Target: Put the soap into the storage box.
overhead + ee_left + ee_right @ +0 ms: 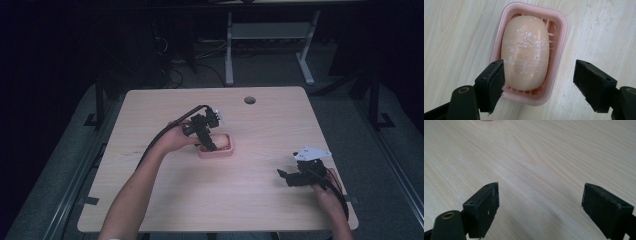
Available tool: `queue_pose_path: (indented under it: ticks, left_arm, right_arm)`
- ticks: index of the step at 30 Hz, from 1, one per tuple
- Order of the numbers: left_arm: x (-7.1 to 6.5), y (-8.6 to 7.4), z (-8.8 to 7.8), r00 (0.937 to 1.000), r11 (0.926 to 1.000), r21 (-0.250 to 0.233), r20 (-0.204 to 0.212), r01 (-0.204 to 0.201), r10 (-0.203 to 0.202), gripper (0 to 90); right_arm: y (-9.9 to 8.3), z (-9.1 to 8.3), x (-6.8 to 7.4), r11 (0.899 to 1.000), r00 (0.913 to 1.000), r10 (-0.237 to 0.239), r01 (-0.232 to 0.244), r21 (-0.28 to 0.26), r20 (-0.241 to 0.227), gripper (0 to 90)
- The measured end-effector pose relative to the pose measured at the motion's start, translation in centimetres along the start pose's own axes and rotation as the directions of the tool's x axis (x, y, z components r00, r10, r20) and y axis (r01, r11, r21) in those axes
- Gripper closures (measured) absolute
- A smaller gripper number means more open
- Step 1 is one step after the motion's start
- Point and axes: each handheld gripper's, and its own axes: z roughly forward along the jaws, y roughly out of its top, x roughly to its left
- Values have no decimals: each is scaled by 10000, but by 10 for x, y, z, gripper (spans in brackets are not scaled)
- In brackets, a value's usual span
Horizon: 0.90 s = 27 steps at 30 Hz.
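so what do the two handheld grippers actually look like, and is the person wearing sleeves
Both are black two-jaw tools with flat, blocky, dark-padded jaws. The left gripper has a brass-coloured pivot rivet at the jaw base and trails a thick black cable. The right gripper carries a grey three-cornered plate on top; its pads show pale scuffs. Both forearms are bare, with no sleeves.

Peach oval soap bar (525, 51), white scuffs & streaks on top, lies flat in pink rectangular soap dish (560, 35) w/ slatted floor. Dish sits upright near table centre (227, 152).
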Motion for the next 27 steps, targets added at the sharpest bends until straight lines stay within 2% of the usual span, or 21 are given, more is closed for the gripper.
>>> queue_pose_path:
  ticks: [7,13,27]
  left_arm:
    - [-5,-9,0,10000,10000,48,67,-50,50,244]
    - [-11,-13,-4,10000,9998,-158,9,-90,90,238]
    - [-19,-30,-12,10000,9992,-395,-38,75,-77,229]
  right_arm:
    - [0,0,-1,10000,10000,36,-36,-17,25,139]
    - [1,0,1,10000,10000,-28,28,51,70,139]
    - [2,1,3,9999,9998,-81,79,98,183,138]
